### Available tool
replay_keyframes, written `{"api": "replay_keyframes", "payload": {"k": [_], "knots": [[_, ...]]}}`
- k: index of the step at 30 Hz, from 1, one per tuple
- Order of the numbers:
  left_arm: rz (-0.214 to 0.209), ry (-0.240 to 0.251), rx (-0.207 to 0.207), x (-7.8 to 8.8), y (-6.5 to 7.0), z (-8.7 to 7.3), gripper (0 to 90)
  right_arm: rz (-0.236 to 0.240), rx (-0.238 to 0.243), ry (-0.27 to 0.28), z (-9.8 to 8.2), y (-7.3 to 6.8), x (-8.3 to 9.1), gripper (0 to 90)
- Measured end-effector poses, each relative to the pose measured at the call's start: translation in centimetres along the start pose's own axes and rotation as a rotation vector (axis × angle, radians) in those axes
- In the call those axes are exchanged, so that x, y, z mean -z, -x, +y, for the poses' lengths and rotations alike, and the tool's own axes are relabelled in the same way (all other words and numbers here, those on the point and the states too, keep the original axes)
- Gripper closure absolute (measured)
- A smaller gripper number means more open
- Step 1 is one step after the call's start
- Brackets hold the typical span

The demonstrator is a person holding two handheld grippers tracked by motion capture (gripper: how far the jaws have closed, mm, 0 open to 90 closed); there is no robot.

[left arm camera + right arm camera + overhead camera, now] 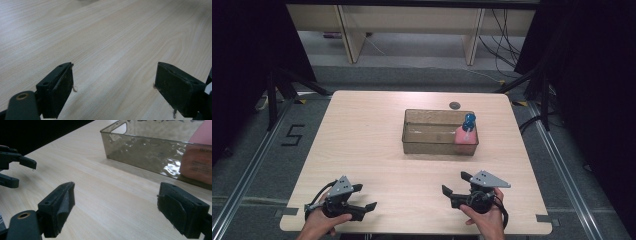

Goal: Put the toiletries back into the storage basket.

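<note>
The pink bottle (466, 134) stands in the far tray's (427, 147) right end, well apart from my spread left tool (364, 197) and right tool (455, 185); a reach might clip the rim and tip it.

Wooden table (362, 130); small dark disc (455, 105), perhaps a grommet.

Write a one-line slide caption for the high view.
Both open grippers, left gripper and right gripper, rest near the table edge; a pink bottle stands in the clear bin.
</note>
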State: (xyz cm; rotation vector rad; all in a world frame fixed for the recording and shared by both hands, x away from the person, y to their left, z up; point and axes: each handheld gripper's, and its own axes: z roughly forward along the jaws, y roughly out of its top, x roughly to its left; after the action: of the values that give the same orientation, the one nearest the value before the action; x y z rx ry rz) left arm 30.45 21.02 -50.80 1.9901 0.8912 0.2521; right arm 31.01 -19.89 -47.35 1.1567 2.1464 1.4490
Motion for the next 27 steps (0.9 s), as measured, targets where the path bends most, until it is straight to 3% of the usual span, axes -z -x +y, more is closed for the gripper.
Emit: {"api": "replay_keyframes", "payload": {"k": [4, 5, 7, 8, 11, 12, 16, 19, 20, 22, 23, 27], "knots": [[0.000, -0.001, 0.001, 0.0, 0.0, 0.0, 14.8, -0.006, -0.007, 0.011, -0.2, 0.0, 0.1, 15.3], [-0.001, -0.001, 0.002, 0.0, 0.0, 0.0, 14.7, -0.004, -0.039, -0.002, -0.3, -0.2, 0.2, 15.3], [-0.004, 0.006, 0.004, 0.0, 0.0, 0.0, 14.8, -0.013, -0.019, -0.004, -0.4, -0.1, 0.1, 15.3], [0.001, -0.012, -0.017, 0.1, -0.2, 0.0, 14.8, 0.001, -0.060, -0.004, -0.5, -0.3, 0.2, 15.3], [-0.004, 0.005, -0.005, 0.0, 0.0, 0.0, 14.8, -0.010, -0.039, 0.000, -0.6, -0.2, 0.1, 15.3], [-0.005, 0.008, -0.003, -0.1, 0.0, 0.0, 14.7, -0.020, -0.005, 0.011, -0.6, -0.1, 0.2, 15.3], [-0.004, 0.002, -0.001, 0.0, 0.0, 0.0, 14.8, -0.025, -0.032, -0.001, -0.8, -0.3, 0.2, 15.3], [-0.005, 0.003, -0.005, 0.0, 0.1, 0.0, 14.8, -0.012, -0.019, 0.006, -0.8, -0.3, 0.4, 15.3], [-0.004, 0.008, -0.005, -0.1, 0.1, 0.0, 14.7, 0.003, -0.039, 0.000, -0.9, -0.4, 0.4, 15.3], [-0.003, 0.007, -0.004, -0.1, 0.1, 0.0, 14.8, -0.015, -0.069, -0.027, -0.9, -0.7, 0.7, 15.3], [-0.003, 0.008, -0.004, -0.1, 0.0, 0.0, 14.7, -0.017, -0.017, -0.004, -0.9, -0.4, 0.4, 15.3], [-0.003, 0.006, -0.005, -0.1, 0.1, 0.0, 14.7, -0.006, -0.011, -0.002, -1.1, -0.4, 0.5, 15.3]]}}
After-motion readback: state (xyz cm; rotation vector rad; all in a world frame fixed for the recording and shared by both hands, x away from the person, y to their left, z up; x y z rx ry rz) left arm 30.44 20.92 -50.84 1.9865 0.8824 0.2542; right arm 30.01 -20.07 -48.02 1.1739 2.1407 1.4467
